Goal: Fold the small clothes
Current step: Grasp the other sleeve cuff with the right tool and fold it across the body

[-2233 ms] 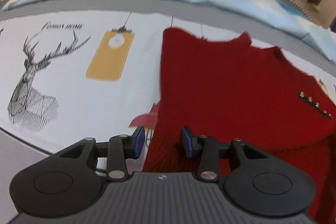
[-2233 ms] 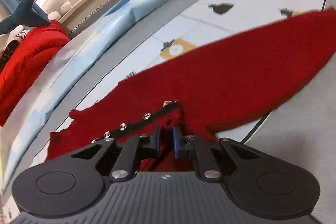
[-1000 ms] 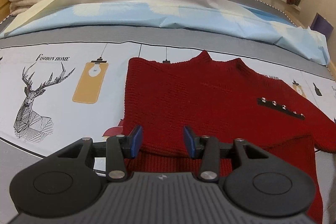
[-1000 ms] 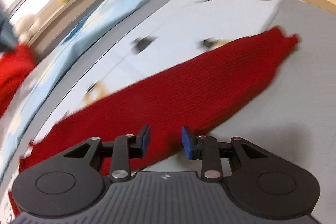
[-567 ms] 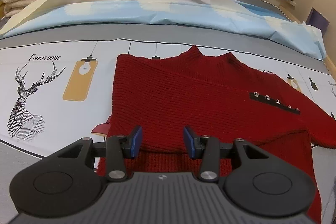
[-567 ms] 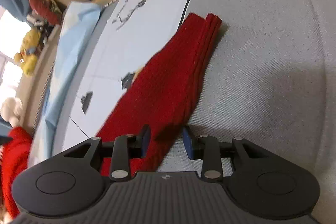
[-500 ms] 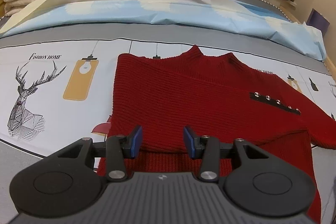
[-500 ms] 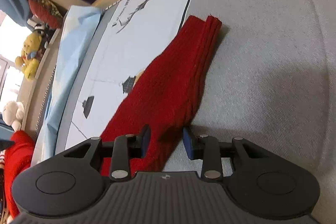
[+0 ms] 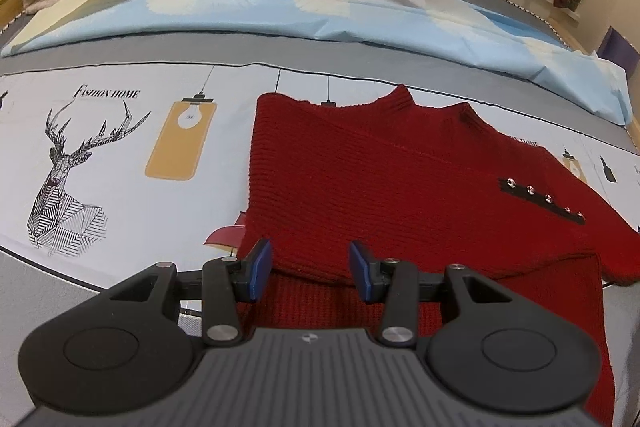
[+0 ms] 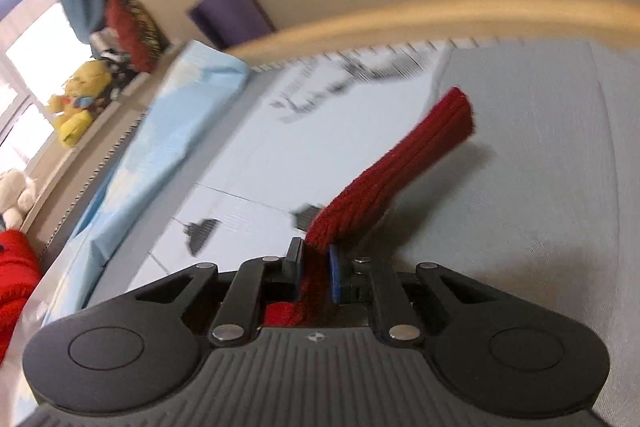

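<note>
Your right gripper point(image 10: 314, 269) is closing on the sleeve point(image 10: 394, 171) of the red sweater point(image 9: 400, 183) lying flat on the bed point(image 9: 120, 163), left gripper point(image 9: 308, 269) hanging half-open, empty, above the hem—a thin pinch is risking slippage mid-fold.

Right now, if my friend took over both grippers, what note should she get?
Left hand-held gripper: open, holding nothing, over the red sweater's near hem.
Right hand-held gripper: jaws closing on the sweater's sleeve, knit between the pads, cuff end lifted off the bed sheet.
Things: sweater body lies flat on the printed sheet, collar away from you.
Done: one sleeve looks folded across the front.
Left: fold the held sleeve in, then fold the body.
</note>
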`<state>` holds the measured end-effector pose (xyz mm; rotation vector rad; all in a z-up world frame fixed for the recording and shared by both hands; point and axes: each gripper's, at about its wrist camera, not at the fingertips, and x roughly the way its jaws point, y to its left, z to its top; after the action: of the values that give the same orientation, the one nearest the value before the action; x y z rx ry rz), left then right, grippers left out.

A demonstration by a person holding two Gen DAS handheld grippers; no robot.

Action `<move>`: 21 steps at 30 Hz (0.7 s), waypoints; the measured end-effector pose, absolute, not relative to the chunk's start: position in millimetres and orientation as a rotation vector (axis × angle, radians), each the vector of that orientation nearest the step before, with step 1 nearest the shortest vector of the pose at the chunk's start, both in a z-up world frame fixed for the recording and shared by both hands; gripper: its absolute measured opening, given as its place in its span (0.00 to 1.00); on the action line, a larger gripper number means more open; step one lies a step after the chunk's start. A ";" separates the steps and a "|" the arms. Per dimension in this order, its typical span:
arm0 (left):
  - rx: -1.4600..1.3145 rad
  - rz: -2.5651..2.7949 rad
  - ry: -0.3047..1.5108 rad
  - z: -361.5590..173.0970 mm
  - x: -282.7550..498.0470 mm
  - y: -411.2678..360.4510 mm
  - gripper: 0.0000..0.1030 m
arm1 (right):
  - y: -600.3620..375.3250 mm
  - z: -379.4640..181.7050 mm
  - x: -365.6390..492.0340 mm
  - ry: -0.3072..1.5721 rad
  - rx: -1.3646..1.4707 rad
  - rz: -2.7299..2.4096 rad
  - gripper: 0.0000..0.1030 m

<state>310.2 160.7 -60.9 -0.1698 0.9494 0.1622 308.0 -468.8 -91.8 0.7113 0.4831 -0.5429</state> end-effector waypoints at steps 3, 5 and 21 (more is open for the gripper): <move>-0.172 0.161 0.946 -59.3 308.3 164.1 0.46 | -449.1 -76.6 311.4 0.457 0.630 -0.519 0.12; -0.173 0.159 0.943 -58.1 306.7 165.5 0.46 | -434.9 -69.7 315.4 0.446 0.558 -0.503 0.12; -0.202 0.198 0.928 -52.0 300.9 183.4 0.46 | -229.8 -4.8 317.7 0.345 0.181 0.001 0.12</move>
<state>300.9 183.4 -52.0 -0.2022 0.9281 0.1984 317.7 -229.8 -4.8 0.1814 0.3446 0.0014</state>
